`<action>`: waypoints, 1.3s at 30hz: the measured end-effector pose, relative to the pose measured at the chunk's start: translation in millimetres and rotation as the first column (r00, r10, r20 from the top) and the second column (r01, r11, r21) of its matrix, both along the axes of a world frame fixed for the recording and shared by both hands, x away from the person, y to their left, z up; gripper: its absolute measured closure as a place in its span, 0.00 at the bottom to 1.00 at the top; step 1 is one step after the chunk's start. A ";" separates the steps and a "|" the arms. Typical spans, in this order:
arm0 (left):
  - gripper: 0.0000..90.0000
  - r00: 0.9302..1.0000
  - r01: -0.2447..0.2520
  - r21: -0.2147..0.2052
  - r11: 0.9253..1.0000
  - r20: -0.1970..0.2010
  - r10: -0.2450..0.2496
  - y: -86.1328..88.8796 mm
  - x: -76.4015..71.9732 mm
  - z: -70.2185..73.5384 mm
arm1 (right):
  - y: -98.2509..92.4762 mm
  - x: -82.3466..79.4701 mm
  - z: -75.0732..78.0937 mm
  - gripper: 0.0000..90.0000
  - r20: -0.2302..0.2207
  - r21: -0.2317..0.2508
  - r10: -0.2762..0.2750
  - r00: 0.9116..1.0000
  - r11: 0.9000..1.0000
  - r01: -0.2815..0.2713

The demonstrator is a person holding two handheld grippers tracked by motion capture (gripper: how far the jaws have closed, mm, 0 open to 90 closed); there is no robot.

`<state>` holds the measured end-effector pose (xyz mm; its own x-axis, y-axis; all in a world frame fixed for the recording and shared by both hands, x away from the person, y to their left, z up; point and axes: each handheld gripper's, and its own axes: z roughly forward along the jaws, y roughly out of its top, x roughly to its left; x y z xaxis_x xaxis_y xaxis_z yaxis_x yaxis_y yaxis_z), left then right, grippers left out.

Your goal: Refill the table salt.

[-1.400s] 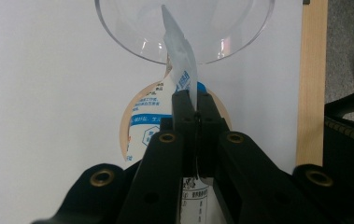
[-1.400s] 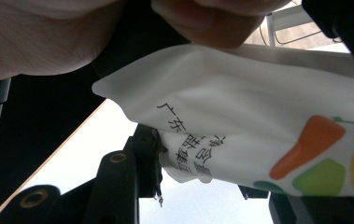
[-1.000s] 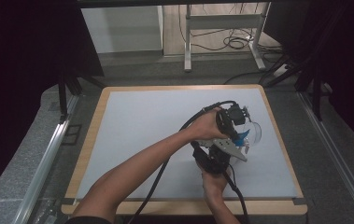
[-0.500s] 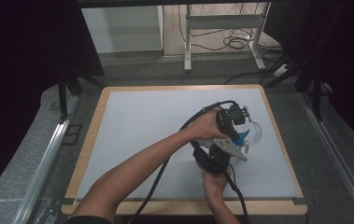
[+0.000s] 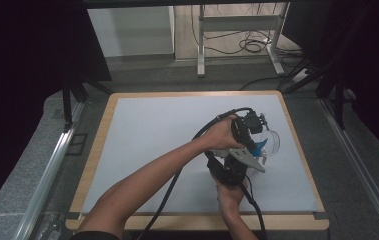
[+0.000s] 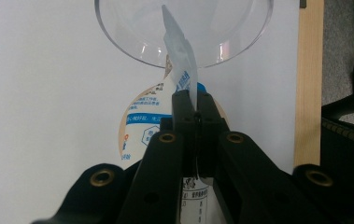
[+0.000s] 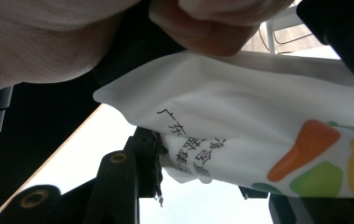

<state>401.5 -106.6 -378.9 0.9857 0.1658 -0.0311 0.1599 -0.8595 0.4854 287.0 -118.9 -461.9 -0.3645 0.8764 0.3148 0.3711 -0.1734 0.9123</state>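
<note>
Here we are at the clear, round plastic bowl [image 6: 184, 32] on the right half of the white tabletop [image 5: 152, 135], and both tools have the white printed food pouch [image 7: 258, 140] suspended just on the person's side of that bowl. The left gripper [image 6: 189, 105] has its jaws pressed together on the pouch's thin upper corner, the flap [image 6: 179, 70] rising towards the bowl's rim. The right gripper [image 7: 153, 170] sits just below it, nearer the person, jaws clamped on the lower body of the pouch, its plastic bulging out between them.

This looks like tearing the pouch open over the bowl. To do it well: keep the right grip firm and low so the pouch doesn't slide, and pull the pinched corner sideways across the seal rather than straight up. Hold the mouth over the bowl, not short of its rim, or the contents land on the tabletop.
</note>
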 end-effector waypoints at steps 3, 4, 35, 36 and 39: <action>1.00 1.000 0.002 0.001 1.000 0.000 -0.002 0.3 0.2 0.3 | -0.1 0.2 0.1 0.65 0.001 0.000 0.000 1.000 1.000 0.000; 1.00 1.000 0.002 0.001 1.000 0.001 -0.002 0.3 0.1 0.3 | -0.1 0.1 0.3 0.65 0.001 0.002 0.000 1.000 1.000 0.000; 1.00 1.000 -0.001 -0.002 1.000 -0.002 0.001 3.3 0.2 -0.2 | 1.8 0.1 -0.5 0.65 0.007 -0.002 0.006 1.000 1.000 -0.006; 1.00 1.000 -0.001 -0.002 1.000 -0.002 0.001 3.3 0.3 -0.3 | 1.8 0.1 -0.5 0.65 0.007 -0.002 0.006 1.000 1.000 -0.006; 1.00 1.000 0.000 -0.001 1.000 -0.001 0.000 3.4 0.9 -0.5 | 1.8 0.5 -0.8 0.65 0.007 -0.003 0.007 1.000 1.000 -0.007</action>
<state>402.4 -103.1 -379.4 0.9856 0.1658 -0.0325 0.1605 -0.8591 0.4859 287.5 -117.1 -462.7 -0.3724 0.8747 0.3101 0.3663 -0.1684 0.9151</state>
